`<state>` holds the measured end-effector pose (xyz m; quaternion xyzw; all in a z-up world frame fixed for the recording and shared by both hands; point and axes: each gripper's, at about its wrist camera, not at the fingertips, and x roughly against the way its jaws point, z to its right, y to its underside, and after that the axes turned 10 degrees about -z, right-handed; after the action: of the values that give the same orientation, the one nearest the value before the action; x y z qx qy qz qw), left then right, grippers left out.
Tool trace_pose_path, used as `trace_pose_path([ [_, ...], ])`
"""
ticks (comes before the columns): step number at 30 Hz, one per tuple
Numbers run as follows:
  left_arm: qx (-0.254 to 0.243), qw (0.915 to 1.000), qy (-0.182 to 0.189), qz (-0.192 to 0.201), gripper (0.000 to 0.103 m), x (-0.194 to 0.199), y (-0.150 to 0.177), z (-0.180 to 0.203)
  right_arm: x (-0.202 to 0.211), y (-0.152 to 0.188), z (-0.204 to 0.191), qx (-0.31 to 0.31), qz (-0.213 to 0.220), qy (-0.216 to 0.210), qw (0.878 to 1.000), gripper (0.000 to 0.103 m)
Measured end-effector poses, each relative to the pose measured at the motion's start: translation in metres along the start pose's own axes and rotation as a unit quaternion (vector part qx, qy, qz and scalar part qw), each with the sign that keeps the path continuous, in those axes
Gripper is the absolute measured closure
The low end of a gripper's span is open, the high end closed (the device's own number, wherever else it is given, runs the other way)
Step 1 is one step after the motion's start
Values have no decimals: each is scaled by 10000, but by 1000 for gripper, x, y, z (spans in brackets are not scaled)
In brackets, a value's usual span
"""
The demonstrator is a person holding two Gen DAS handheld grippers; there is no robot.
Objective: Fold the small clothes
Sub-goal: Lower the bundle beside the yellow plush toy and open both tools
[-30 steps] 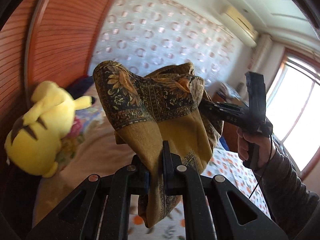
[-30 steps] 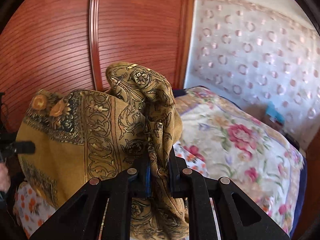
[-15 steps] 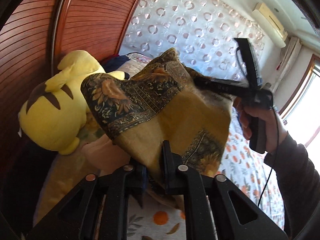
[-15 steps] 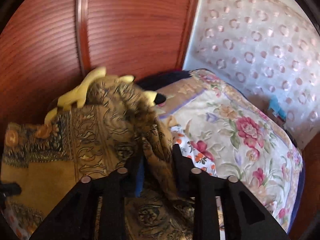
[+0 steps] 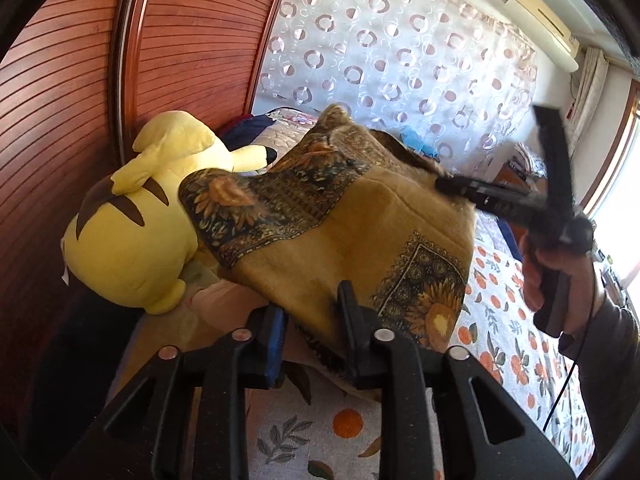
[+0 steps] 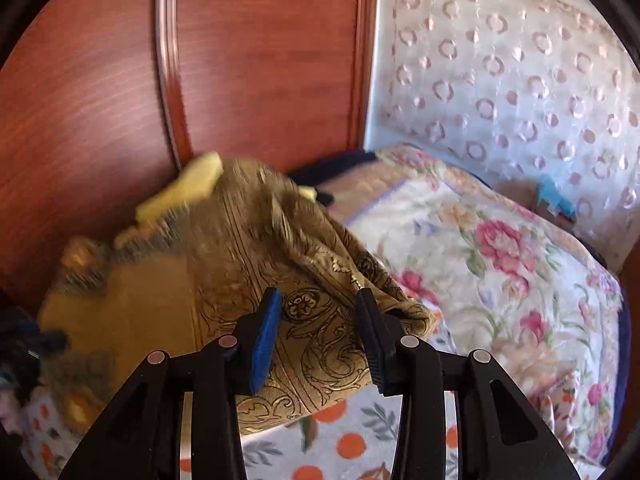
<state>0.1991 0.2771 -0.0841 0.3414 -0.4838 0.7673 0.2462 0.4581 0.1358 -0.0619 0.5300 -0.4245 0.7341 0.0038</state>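
Note:
A mustard-gold patterned cloth (image 5: 360, 232) with dark floral borders lies draped low over the bed, its far edge against a yellow plush toy. My left gripper (image 5: 310, 308) is open, its jaws apart, with the cloth's near edge lying between them. My right gripper (image 6: 318, 316) is open too, jaws wide apart over the cloth (image 6: 248, 264), which looks blurred. In the left wrist view the right gripper (image 5: 444, 182) shows at the cloth's far right corner, held by a hand.
A yellow plush toy (image 5: 136, 220) lies at the left by the wooden headboard (image 5: 72, 92). A floral pillow (image 6: 500, 264) sits at the right. The bedsheet (image 5: 516, 340) has an orange-fruit print. A circle-patterned wall (image 5: 400, 60) stands behind.
Both grippers have come down toward the bed and opened, letting go of the cloth. The cloth has dropped from hanging in the air to lying spread on the bed.

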Motion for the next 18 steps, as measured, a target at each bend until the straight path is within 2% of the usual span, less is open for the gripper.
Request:
trace_pose_path([
  [2, -8, 9999, -97, -23, 76, 2, -1, 0, -9, 3, 7, -85, -11, -14, 10000, 62],
  [6, -131, 9994, -310, 23, 74, 13, 3, 3, 11, 1, 10, -272, 279, 92, 9992, 62],
  [11, -370, 9978, -499, 227, 57, 35, 10, 15, 54, 26, -15, -143, 650, 132, 9977, 59],
  [15, -674, 9949, -636, 399, 51, 54, 15, 33, 89, 68, -32, -257, 741, -36, 9969, 55],
  [18, -936, 9930, -538, 470, 34, 67, 22, 50, 116, 105, -42, -306, 757, -10, 9967, 55],
])
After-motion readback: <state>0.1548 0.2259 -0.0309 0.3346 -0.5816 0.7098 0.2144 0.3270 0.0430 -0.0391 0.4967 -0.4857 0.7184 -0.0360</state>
